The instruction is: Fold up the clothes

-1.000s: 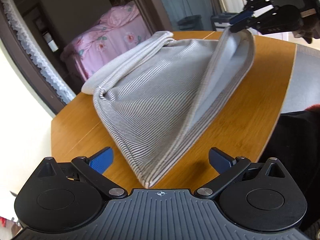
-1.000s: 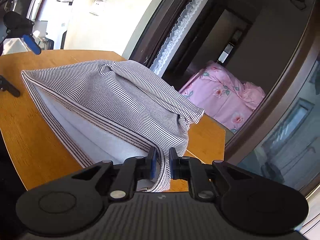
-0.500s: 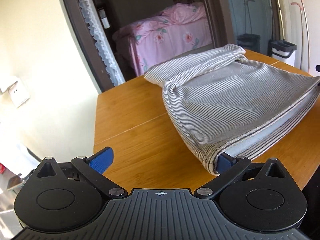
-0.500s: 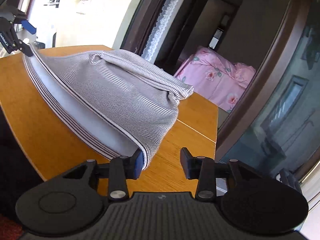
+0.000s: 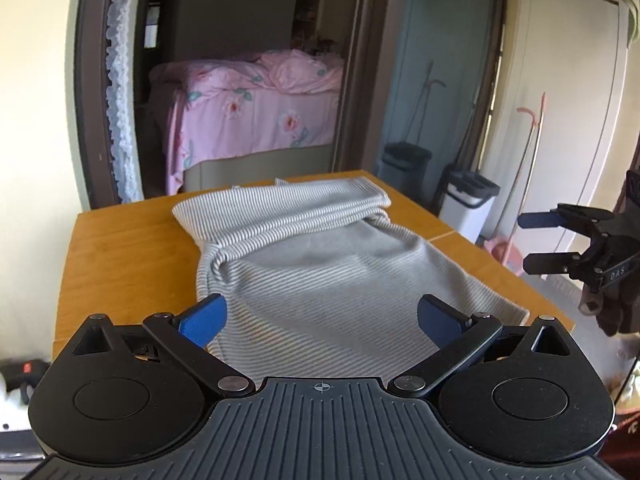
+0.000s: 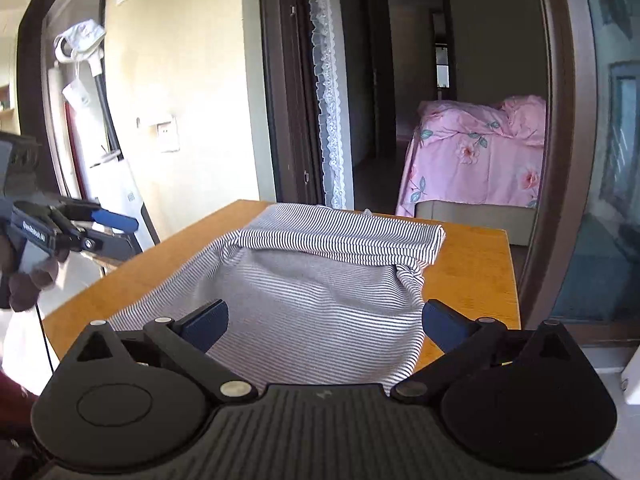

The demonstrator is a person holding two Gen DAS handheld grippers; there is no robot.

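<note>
One second ago my right hand-held gripper (image 6: 324,318) was pinching the hem of the striped garment (image 5: 320,276); now its jaws are opening wide and nothing is between them. My left hand-held gripper (image 5: 322,316) was open then, and it is also open now, holding nothing. Before, the cloth was lifted at one corner like a tent. Now it lies folded flat on the bench (image 5: 120,248), and both grippers are above its near edge, not touching it.

The garment is a soft knit with thin dark and white stripes, and a thicker rolled fold lies across its far side. The bench is smooth orange-brown wood with a straight seam (image 5: 444,236). The fingers (image 5: 202,320) have blue ribbed pads on black plastic arms. Behind the doorway stands a bed (image 5: 256,116) with pink flowered cover.
</note>
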